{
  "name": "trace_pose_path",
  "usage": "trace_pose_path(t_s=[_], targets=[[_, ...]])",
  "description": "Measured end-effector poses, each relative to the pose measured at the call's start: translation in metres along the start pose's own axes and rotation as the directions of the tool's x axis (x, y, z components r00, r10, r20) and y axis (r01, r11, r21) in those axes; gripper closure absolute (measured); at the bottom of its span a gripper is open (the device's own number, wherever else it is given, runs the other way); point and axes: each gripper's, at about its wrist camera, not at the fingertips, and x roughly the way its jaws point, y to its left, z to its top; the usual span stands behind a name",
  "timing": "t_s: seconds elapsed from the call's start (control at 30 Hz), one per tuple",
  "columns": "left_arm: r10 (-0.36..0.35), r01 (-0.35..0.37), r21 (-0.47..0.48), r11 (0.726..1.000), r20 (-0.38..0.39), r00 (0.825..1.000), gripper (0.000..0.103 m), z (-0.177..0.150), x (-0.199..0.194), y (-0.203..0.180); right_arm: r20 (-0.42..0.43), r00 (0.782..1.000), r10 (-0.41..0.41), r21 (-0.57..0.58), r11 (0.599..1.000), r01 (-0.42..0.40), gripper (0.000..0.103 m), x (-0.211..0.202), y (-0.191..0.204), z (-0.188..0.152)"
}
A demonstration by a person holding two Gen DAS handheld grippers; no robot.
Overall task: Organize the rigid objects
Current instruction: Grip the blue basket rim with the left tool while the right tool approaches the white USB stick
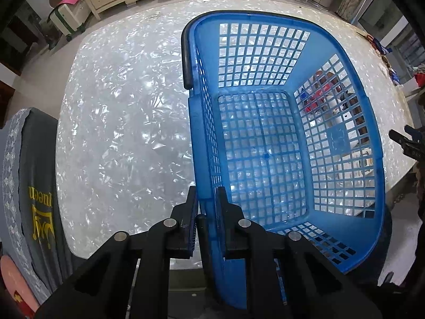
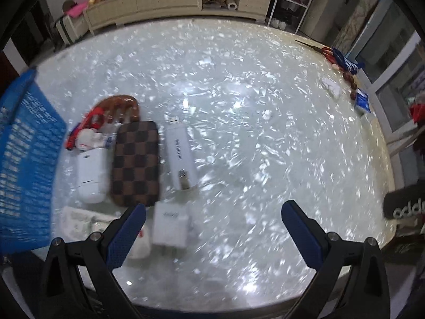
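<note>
Blue plastic, latticed on floor and walls, made up the basket [image 1: 265, 138], which stood on the pearly white counter [image 1: 119, 111] with nothing inside it. The left claw [image 1: 205, 212] pointed straight down and was clamped tight on the basket's near rim beside the dark handle [image 1: 187, 61], one pad on the outside of the wall and one inside. The basket appeared to be steadied or held ready for repositioning; which of the two could not be established.

The right claw [image 2: 212, 228] stood wide apart and held nothing. It hung over the counter next to a cluster of small items lying just beside the basket's outer wall: a brown chequered case [image 2: 135, 162], a white USB stick [image 2: 180, 154] to its right, a white rounded device [image 2: 91, 175] to its left, a white plug adapter [image 2: 171, 228] nearest the claw, and a brown wooden comb [image 2: 119, 106] with red-and-white oddments at the far end. The left pad of this claw sat close to the adapter without touching it.

Judged from this, the step in hand was the first pick: container secured, no item yet loaded. The next move would call for the right claw to shift left and centre over the adapter, descend, and close across its narrow sides. Neighbouring pieces lay close, so the case and the soft white packet near the pad were at risk of being nudged.
</note>
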Motion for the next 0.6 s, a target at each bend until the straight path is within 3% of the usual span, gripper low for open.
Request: trace_pose_path(t_s=[0.37, 0.47, 0.6], targets=[[-0.014, 0.014, -0.025, 1.000, 0.011, 1.000, 0.088, -0.001, -0.002, 0.005, -0.053, 0.999, -0.010, -0.095, 0.995, 0.005, 0.000, 0.045, 0.009, 0.026], [-0.016, 0.016, -0.037, 0.999, 0.012, 1.000, 0.088, -0.002, -0.002, 0.005, -0.069, 0.998, 0.003, -0.112, 0.994, -0.011, 0.009, 0.056, 0.010, 0.027], [-0.006, 0.006, -0.052, 0.999, 0.008, 1.000, 0.089, -0.001, 0.000, 0.005, -0.086, 0.996, -0.001, -0.134, 0.991, -0.011, 0.010, 0.067, 0.017, 0.032]])
